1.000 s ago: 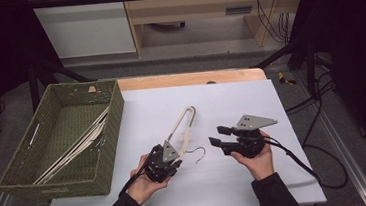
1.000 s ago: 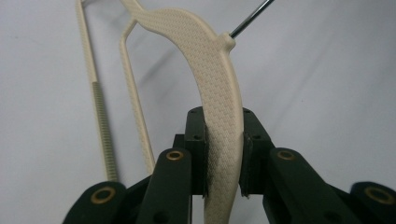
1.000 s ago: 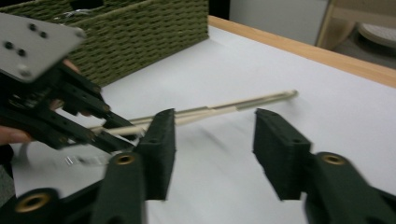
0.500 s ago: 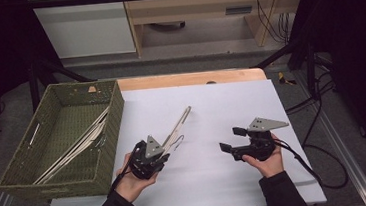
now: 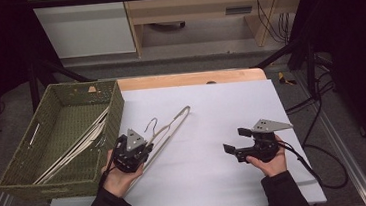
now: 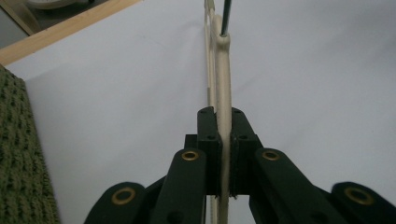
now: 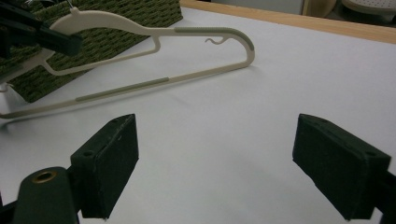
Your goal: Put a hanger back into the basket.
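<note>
A cream plastic hanger [image 5: 173, 123] with a metal hook is tilted above the white table top, its far end near the sheet. My left gripper [image 5: 142, 149] is shut on the hanger's near arm, beside the basket. In the left gripper view the pads clamp the cream bar [image 6: 224, 70] at the left gripper [image 6: 223, 140]. My right gripper [image 5: 234, 141] hovers at the right, apart from the hanger. Its jaws have just been opening and nothing is between them. The right gripper [image 7: 215, 168] looks across at the hanger [image 7: 187, 30] and the left gripper [image 7: 51, 37].
A green woven basket [image 5: 116, 104] stands at the table's left edge with several cream hangers lying in it. Its wall [image 6: 18, 154] is close to my left gripper. A white sheet [image 5: 231, 104] covers the table, with a wooden strip along the back edge.
The left gripper has carried the hanger left toward the basket and lifted it a little. The right gripper has drawn away to the right and its jaws have spread wider.
</note>
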{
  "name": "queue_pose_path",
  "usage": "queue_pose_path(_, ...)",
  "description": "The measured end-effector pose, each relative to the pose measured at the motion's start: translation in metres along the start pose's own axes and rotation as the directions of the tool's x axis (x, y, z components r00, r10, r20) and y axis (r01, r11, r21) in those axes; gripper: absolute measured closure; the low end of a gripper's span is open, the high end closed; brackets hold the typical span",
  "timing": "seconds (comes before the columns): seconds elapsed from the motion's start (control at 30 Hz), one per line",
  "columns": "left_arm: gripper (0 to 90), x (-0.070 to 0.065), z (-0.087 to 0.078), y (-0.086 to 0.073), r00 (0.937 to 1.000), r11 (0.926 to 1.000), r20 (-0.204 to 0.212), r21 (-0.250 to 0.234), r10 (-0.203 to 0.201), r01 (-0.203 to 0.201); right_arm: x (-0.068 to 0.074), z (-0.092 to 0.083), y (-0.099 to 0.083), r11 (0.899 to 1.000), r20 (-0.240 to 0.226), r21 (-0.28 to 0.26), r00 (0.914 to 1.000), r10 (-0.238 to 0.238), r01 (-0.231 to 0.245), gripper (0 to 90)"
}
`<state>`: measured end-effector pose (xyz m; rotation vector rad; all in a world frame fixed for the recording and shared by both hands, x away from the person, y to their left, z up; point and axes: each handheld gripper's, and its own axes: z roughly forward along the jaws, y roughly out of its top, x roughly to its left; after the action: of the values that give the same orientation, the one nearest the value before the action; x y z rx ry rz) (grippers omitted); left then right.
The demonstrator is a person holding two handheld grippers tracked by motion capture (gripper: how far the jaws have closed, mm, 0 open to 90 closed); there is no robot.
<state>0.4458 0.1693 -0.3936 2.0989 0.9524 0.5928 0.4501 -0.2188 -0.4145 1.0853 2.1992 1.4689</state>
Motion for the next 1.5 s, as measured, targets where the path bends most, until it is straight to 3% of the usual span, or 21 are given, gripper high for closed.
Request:
queue_pose_path(0.1, 85.9, 0.003, -0.011, 0.003, 0.9998, 0.9997, -0.016, -0.024, 0.011, -0.011, -0.001, -0.001, -0.001, 1.000, 0.006, 0.002, 1.0000, 0.002, -0.002, 13.9)
queue_pose_path(0.13, 85.8, 0.003, -0.018, 0.006, 1.0000, 0.9981, -0.009, -0.061, -0.003, 0.003, -0.001, -0.001, -0.001, 1.000, 0.007, -0.002, 1.0000, 0.001, -0.001, 13.5)
queue_pose_path(0.3, 85.8, 0.000, -0.038, 0.015, 0.9998, 0.9937, 0.010, -0.111, 0.016, -0.015, -0.001, -0.004, -0.001, 1.000, 0.008, -0.011, 1.0000, 0.003, -0.003, 12.0)
queue_pose_path(0.57, 85.8, -0.003, -0.063, 0.030, 0.9981, 0.9858, 0.042, -0.164, 0.045, -0.038, 0.000, -0.008, -0.002, 1.000, 0.022, -0.024, 0.9998, -0.002, 0.003, 5.7)
queue_pose_path(0.77, 85.8, 0.003, -0.083, 0.046, 0.9968, 0.9819, 0.058, -0.184, 0.055, -0.043, 0.001, -0.010, -0.002, 0.999, 0.036, -0.037, 0.9993, -0.010, 0.011, 3.3)
queue_pose_path(0.8, 85.8, 0.008, -0.091, 0.052, 0.9958, 0.9792, 0.054, -0.193, 0.074, -0.062, 0.001, -0.010, -0.002, 0.999, 0.034, -0.038, 0.9994, -0.012, 0.014, 3.3)
queue_pose_path(0.93, 85.8, 0.015, -0.103, 0.060, 0.9954, 0.9785, 0.065, -0.198, 0.070, -0.056, 0.001, -0.010, -0.002, 0.999, 0.026, -0.040, 0.9996, -0.014, 0.015, 2.9)
queue_pose_path(1.1, 85.8, 0.037, -0.122, 0.073, 0.9930, 0.9719, 0.074, -0.224, 0.092, -0.073, 0.001, -0.010, -0.002, 0.999, 0.021, -0.041, 0.9996, -0.019, 0.020, 2.9)
queue_pose_path(1.37, 85.8, 0.068, -0.133, 0.078, 0.9931, 0.9726, 0.075, -0.221, 0.090, -0.072, 0.002, -0.011, -0.002, 0.999, 0.022, -0.050, 0.9997, -0.014, 0.015, 2.9)
queue_pose_path(1.5, 85.8, 0.094, -0.137, 0.077, 0.9953, 0.9749, 0.053, -0.212, 0.081, -0.068, 0.001, -0.011, -0.002, 0.999, 0.026, -0.047, 0.9995, -0.019, 0.020, 2.8)
